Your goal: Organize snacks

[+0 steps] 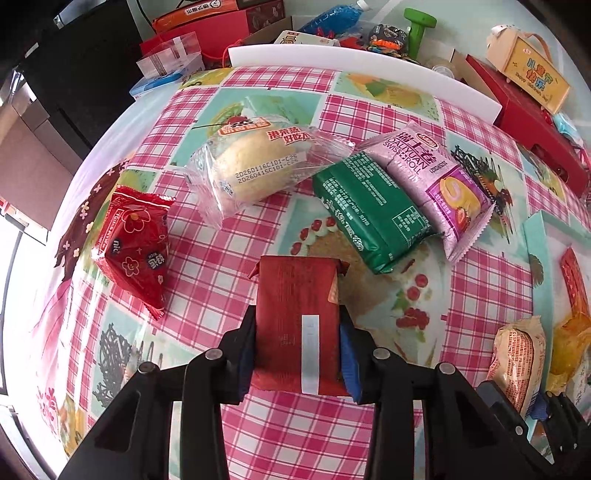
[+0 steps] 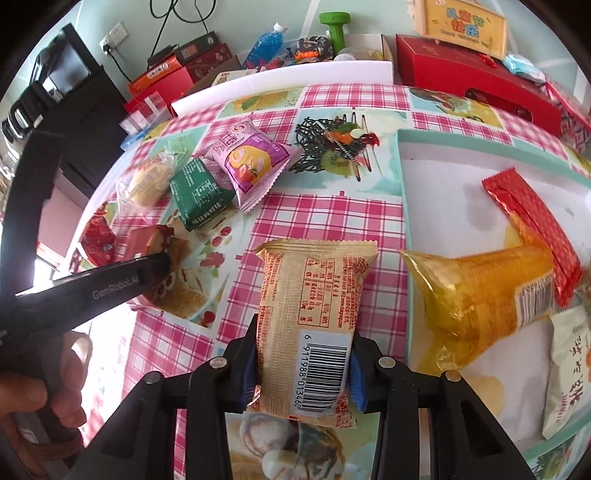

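My left gripper is shut on a dark red snack pack above the checked tablecloth. My right gripper is shut on a beige barcode snack pack, just left of the teal-rimmed white box. The box holds a red bar, an orange packet and a white packet. On the cloth lie a red triangular pack, a clear-wrapped bun, a green pack and a pink Swiss roll pack.
A white board stands along the cloth's far edge. Behind it are red gift boxes, a blue bottle, a green dumbbell and a yellow carton. The left gripper's body crosses the right wrist view.
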{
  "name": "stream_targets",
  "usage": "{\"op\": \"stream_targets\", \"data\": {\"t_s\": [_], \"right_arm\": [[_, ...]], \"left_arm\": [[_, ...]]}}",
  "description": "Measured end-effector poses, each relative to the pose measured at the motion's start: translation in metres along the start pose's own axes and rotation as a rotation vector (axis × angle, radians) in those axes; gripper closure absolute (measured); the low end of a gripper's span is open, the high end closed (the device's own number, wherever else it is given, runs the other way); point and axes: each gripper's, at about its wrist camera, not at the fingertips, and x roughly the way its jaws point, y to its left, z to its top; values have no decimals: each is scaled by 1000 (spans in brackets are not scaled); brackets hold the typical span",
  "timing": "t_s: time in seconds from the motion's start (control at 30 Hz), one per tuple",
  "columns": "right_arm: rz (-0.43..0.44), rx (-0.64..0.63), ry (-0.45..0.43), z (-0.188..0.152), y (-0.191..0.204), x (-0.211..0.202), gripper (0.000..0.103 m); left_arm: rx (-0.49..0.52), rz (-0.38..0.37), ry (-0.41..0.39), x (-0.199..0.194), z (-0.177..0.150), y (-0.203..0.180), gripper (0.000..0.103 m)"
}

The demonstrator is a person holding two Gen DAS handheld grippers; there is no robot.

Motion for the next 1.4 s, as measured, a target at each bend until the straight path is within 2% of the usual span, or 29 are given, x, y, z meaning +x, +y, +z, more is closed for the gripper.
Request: {"op": "stream_targets", "data": {"t_s": [0.27,0.8,1.0,1.13,1.4], "right_arm": [[72,24,-42,0,-8,-18,62],[183,55,-164,9,-16,-65,62],[211,47,-268,13,-20,-96,62],[188,55,-318,15,-28,-112,62],[161,157,-357,16,-68,-125,62]], "left_arm": [[-46,-41,14,-6,5,4,62],[-49,-72,-104,-66,14,14,62],[-23,-92,-157,-87,17,-3,62],[17,-103,-174,-98,17,-20,62],[106,-144,-167,-106,16,-70,62]]}}
